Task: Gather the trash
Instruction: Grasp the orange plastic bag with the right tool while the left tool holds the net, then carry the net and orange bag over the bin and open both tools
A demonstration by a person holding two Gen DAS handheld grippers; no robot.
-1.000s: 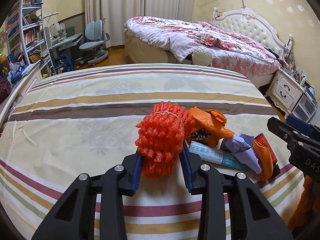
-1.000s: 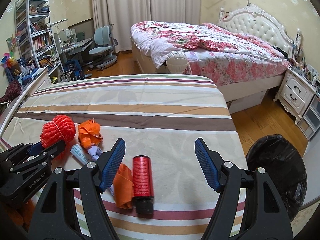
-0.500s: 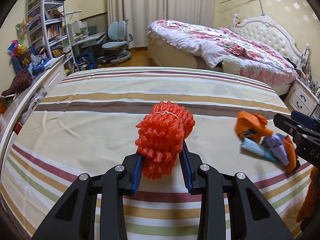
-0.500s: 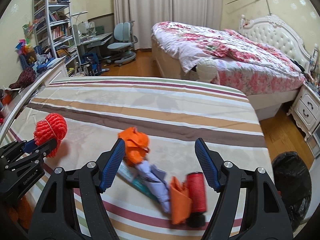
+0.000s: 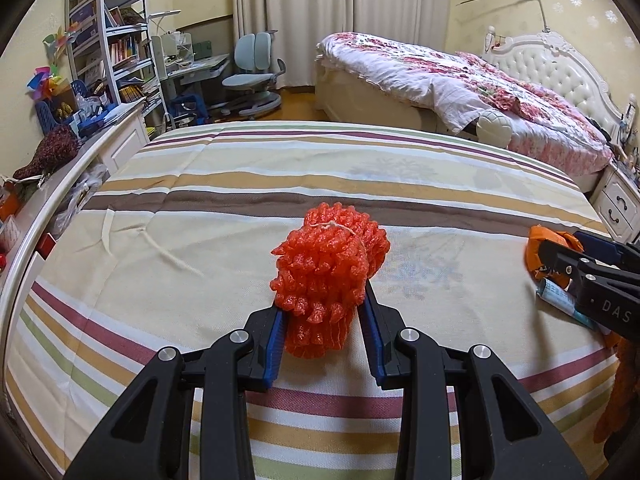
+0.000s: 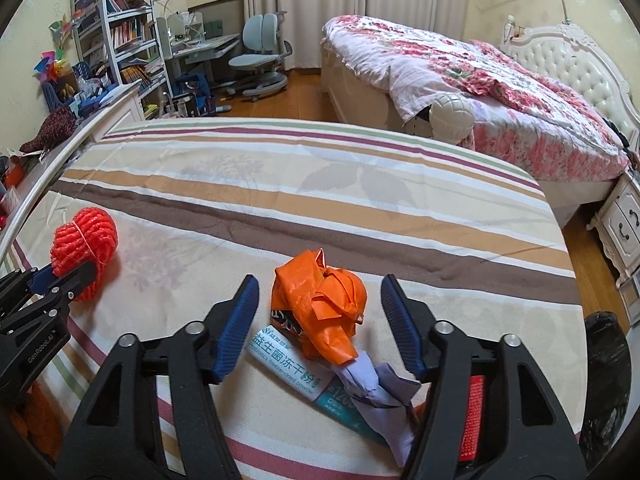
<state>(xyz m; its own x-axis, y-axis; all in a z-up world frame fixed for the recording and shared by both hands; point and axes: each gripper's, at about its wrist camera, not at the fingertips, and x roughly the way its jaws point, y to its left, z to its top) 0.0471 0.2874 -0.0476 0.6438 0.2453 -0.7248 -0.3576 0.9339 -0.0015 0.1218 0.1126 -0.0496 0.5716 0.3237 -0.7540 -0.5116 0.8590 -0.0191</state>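
Now left tool pinches red foam net mid-bedspread; right tool closing around orange wrapper, apparently untouched.

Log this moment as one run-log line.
left gripper: shut on red foam net | right gripper: closing around crumpled orange wrapper, pads not touching

- Warm, even indoor light — moderately bright, no harsh glare.
- Soft shadows only.
- Strong fisheye bending at the edges — dark vignette corners.
- Both views sharp, without motion blur.
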